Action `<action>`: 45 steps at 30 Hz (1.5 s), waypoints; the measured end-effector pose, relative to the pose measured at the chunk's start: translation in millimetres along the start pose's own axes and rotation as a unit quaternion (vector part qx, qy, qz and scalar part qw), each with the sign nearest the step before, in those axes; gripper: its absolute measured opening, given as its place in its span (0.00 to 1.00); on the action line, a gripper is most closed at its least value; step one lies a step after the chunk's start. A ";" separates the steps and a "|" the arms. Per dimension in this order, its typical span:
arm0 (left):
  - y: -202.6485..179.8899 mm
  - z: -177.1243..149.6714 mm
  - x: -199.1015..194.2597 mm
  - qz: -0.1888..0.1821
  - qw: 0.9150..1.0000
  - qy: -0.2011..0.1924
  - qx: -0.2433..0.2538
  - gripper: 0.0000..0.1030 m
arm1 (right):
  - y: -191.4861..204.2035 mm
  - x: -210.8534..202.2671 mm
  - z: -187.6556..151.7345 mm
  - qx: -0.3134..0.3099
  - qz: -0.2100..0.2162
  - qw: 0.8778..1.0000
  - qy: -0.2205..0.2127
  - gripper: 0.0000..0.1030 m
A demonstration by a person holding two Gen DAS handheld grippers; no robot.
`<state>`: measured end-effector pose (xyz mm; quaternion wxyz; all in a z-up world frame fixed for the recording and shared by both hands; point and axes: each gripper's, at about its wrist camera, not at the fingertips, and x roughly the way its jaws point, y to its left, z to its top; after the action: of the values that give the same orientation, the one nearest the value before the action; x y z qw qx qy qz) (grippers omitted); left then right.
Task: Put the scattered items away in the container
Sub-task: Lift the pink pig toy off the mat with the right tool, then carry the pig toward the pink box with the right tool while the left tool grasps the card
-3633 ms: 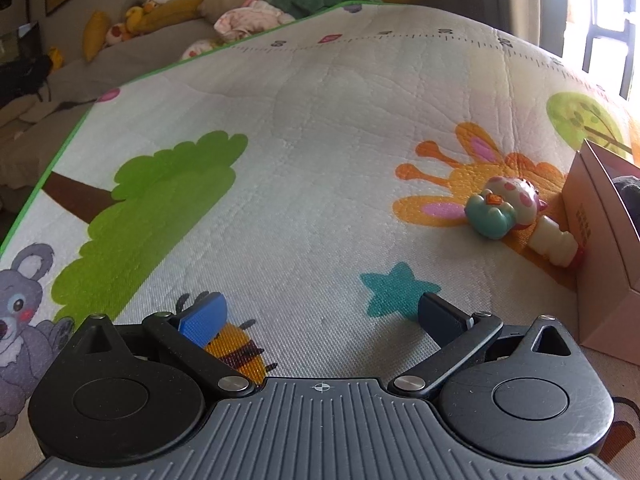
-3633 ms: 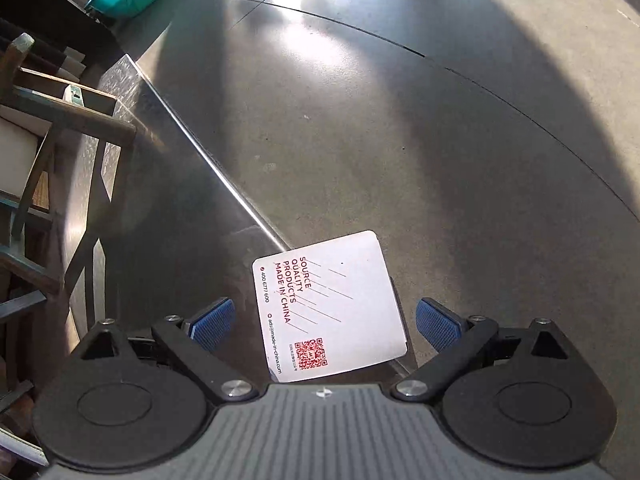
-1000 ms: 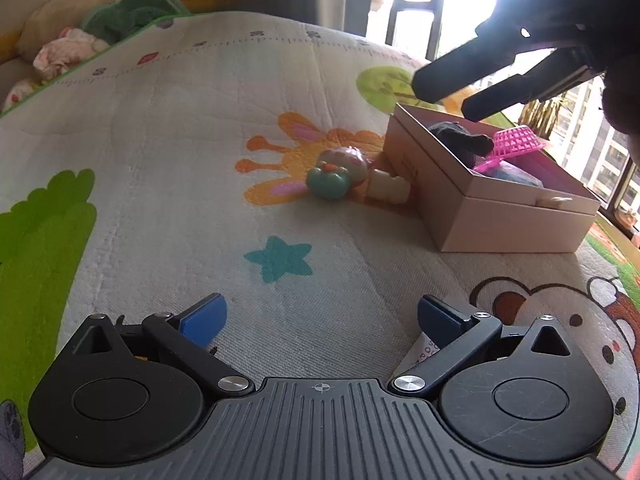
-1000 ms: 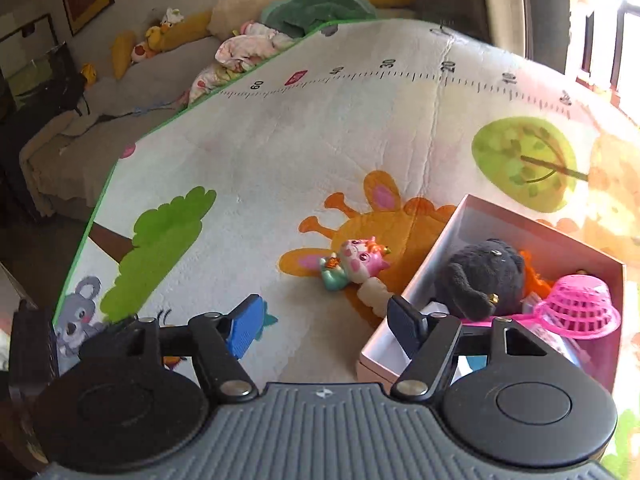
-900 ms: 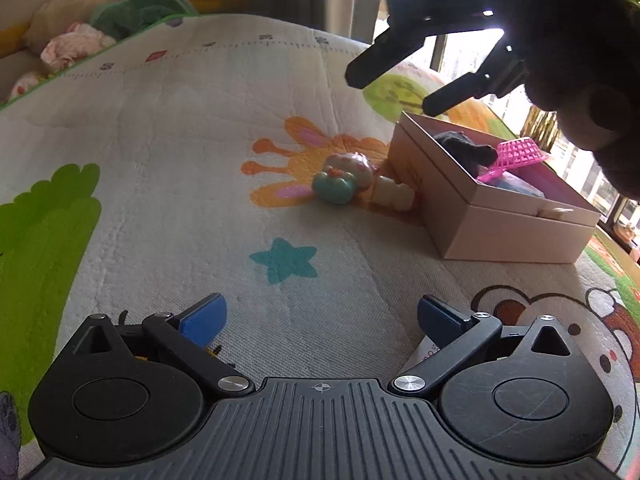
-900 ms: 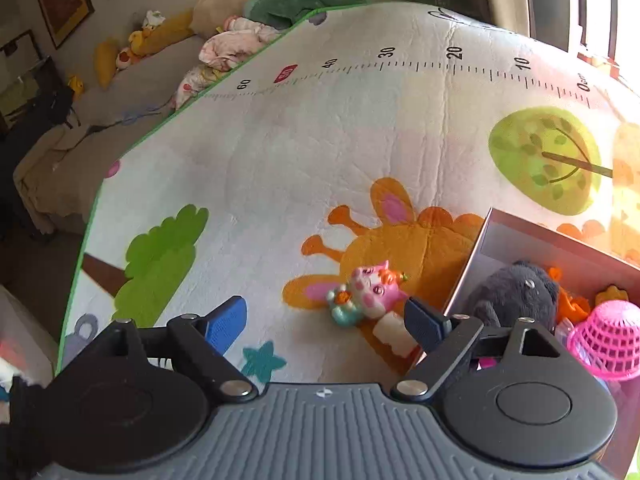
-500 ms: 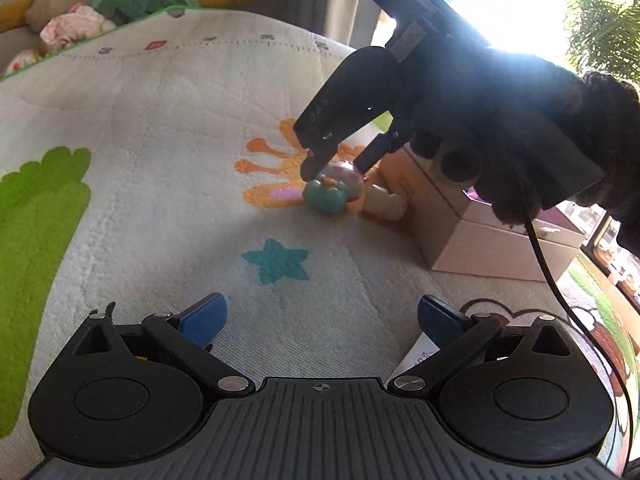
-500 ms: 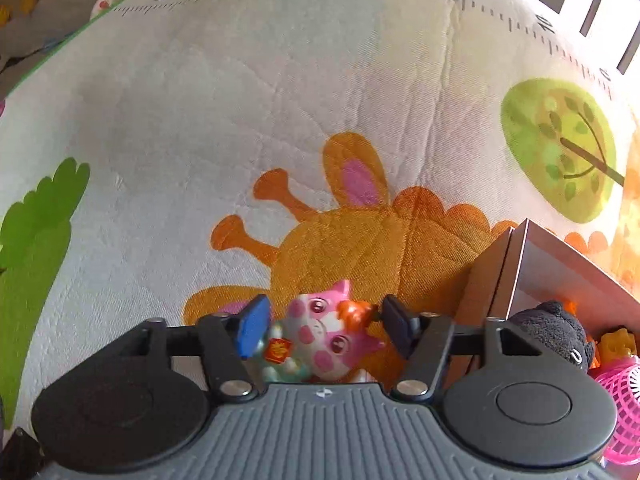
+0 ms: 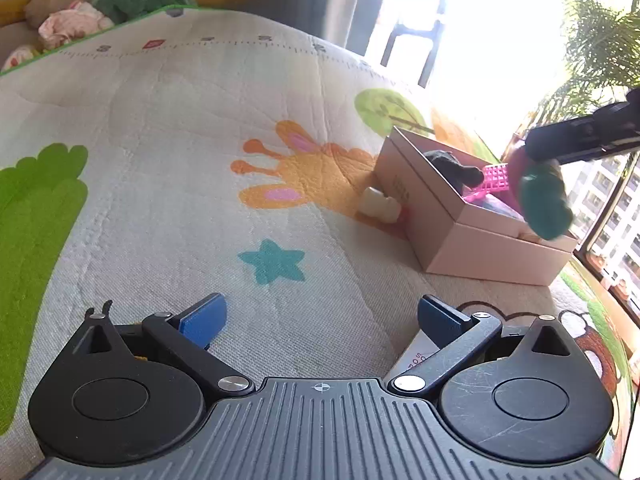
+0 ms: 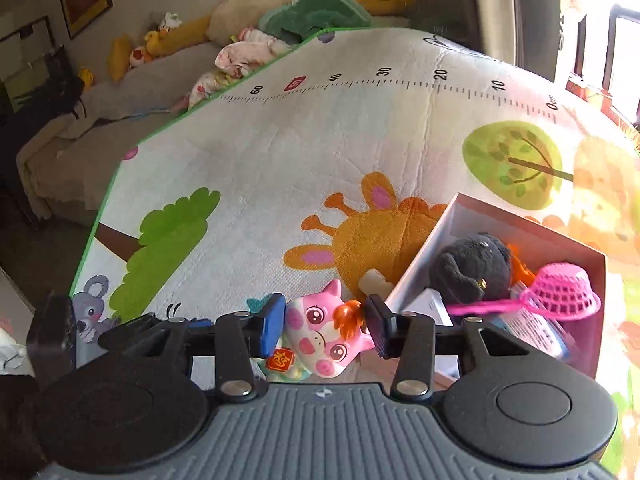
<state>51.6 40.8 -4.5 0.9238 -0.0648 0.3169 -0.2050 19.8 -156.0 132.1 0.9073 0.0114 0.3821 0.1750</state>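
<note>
Hard daylight floods through the tall dark-framed window (image 9: 448,40), blowing out to white glare; the far sofa corner sits dim, fisheye bends every edge, and the carried pink-and-teal toy (image 9: 544,200) smears with motion blur.

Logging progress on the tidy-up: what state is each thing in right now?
Pig toy: gripped in the right claw, lifted off the mat, beside the box.
Right claw: just closed on the pig toy.
Left claw: open, empty.
Box: open, holding toys.
White piece: on the mat against the box.
</note>
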 end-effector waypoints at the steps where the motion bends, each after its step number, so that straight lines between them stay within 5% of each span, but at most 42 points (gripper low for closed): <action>1: -0.9 0.1 0.1 0.001 1.000 0.001 0.002 1.00 | -7.3 -12.5 -11.8 0.008 0.000 1.000 0.000 0.42; 7: -18.0 -1.6 -12.6 0.007 0.999 -0.011 0.053 1.00 | -42.1 -36.5 -77.2 0.043 -0.053 0.997 0.032 0.43; 10: -42.7 -5.4 -25.6 -0.034 0.993 0.003 0.115 1.00 | -49.7 -30.8 -104.0 0.033 -0.093 0.995 0.026 0.43; 13: -71.6 -16.1 -27.6 -0.054 0.982 0.032 0.180 1.00 | -53.9 -25.3 -118.4 0.039 -0.087 0.995 0.017 0.44; 17: -95.1 -29.4 -14.2 -0.010 0.971 0.044 0.235 1.00 | -60.3 -27.8 -126.8 0.072 -0.063 0.995 -0.011 0.58; 20: -93.2 -28.5 -3.7 -0.008 0.971 0.063 0.231 1.00 | -65.8 -42.1 -135.3 0.091 -0.067 0.992 -0.052 0.78; 32: -112.0 -42.7 -23.3 -0.104 0.970 0.121 0.185 1.00 | -49.4 -42.3 -167.0 0.056 -0.119 0.989 -0.062 0.83; 37: -117.3 -50.3 -27.4 -0.073 0.968 0.116 0.210 1.00 | -27.1 -25.8 -161.9 0.021 -0.118 0.989 -0.086 0.96; 42: -112.2 -47.9 -29.8 -0.056 0.973 0.106 0.198 1.00 | -25.2 -0.5 -154.0 -0.013 -0.122 0.990 -0.072 0.96; 45: -114.3 -43.5 -29.7 -0.049 0.976 0.092 0.193 1.00 | -28.6 2.9 -153.2 -0.010 -0.113 0.992 -0.059 0.75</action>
<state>-34.8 -50.1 6.2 0.8744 0.1185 0.3516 -0.3126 -76.4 -199.2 17.2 0.9423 -0.0310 0.3250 0.0740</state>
